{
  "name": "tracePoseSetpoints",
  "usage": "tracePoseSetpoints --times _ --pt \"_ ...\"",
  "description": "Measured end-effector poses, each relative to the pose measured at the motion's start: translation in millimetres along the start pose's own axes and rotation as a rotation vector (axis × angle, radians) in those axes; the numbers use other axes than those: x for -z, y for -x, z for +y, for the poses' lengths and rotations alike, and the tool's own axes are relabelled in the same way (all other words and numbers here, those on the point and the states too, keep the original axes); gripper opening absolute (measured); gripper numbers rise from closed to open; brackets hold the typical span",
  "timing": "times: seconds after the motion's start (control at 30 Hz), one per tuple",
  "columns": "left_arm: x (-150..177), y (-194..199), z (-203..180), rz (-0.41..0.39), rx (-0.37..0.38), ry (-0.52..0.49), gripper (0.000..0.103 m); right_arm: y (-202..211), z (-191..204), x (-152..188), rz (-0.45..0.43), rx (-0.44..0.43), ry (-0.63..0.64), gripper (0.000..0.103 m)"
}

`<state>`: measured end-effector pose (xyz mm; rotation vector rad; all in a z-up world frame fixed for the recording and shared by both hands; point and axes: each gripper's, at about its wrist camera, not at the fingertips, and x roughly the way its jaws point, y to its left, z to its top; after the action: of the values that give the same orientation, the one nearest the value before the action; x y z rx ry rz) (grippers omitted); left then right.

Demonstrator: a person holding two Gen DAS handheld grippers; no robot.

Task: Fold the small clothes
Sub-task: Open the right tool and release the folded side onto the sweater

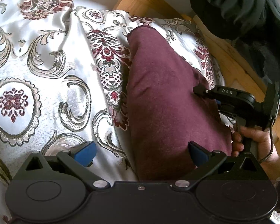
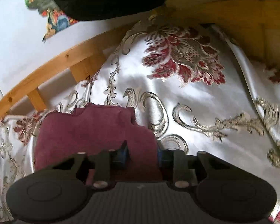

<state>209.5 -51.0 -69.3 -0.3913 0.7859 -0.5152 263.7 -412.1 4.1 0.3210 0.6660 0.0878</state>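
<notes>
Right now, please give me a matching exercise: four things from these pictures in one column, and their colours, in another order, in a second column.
Things:
1. small garment
2. bedspread
3. bed frame
4. jacket

Colours:
a. light wood
b. maroon
c. dark, almost black
d. pale, with red and gold flowers

Pairs: 1-b, 2-d, 3-a, 4-c.

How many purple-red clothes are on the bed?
1. The maroon garment lies on the patterned bedspread, between both grippers. Others may lie hidden out of view.
</notes>
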Motion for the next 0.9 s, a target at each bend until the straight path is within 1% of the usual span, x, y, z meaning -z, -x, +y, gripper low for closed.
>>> tracePoseSetpoints --times 0.07,0.1,0.27,0.33,0.4,0.43,0.47,0.5,0.53,0.57,0.6,0.63,0.7,0.73,0.8,0.83,0.87,0.9 --pt "1 0 1 -0.006 0.01 -0.004 0.103 1 -3 5 -0.002 0.004 0.008 0.026" --pt "1 0 1 -0.009 0.014 -0.007 0.103 2 -4 8 -0.004 0.01 0.013 0.031" --pt "1 1 2 -0.014 0.027 -0.01 0.102 4 -11 13 -0.008 -0.018 -0.016 0.04" --pt "2 1 2 -0.014 0.028 -0.01 0.102 3 -12 12 -0.003 -0.033 -0.028 0.045" --pt "1 1 2 -0.013 0.027 -0.01 0.102 3 -10 12 0.004 -0.049 -0.028 0.056" --pt "1 1 2 -0.012 0.027 -0.011 0.102 4 -8 12 0.008 -0.053 -0.019 0.059" --pt "1 1 2 -0.011 0.028 -0.011 0.102 4 -5 12 0.011 -0.048 -0.007 0.062" --pt "1 1 3 -0.01 0.028 -0.011 0.102 5 0 11 0.008 -0.027 0.013 0.063" --pt "1 1 3 -0.01 0.028 -0.01 0.103 6 6 8 -0.003 -0.003 0.04 0.064" --pt "1 1 3 -0.009 0.028 -0.01 0.103 8 13 5 -0.027 0.009 0.078 0.067" --pt "1 1 3 -0.009 0.028 -0.011 0.103 10 21 -2 -0.055 0.007 0.13 0.071" --pt "1 1 3 -0.009 0.028 -0.01 0.103 8 30 -9 -0.065 -0.001 0.173 0.072" --pt "1 1 3 -0.009 0.028 -0.01 0.103 0 44 -25 -0.052 -0.021 0.235 0.072" --pt "1 1 3 -0.009 0.028 -0.011 0.103 -8 53 -33 -0.031 -0.024 0.267 0.071" --pt "1 1 2 -0.009 0.027 -0.011 0.103 -25 69 -48 0.012 -0.006 0.321 0.059" --pt "1 1 2 -0.009 0.028 -0.009 0.103 -36 75 -55 0.037 -0.003 0.342 0.057" --pt "1 1 3 -0.009 0.03 -0.008 0.103 -44 78 -58 0.057 -0.008 0.355 0.05" --pt "1 1 3 -0.011 0.033 -0.006 0.103 -54 82 -62 0.081 -0.01 0.374 0.035"
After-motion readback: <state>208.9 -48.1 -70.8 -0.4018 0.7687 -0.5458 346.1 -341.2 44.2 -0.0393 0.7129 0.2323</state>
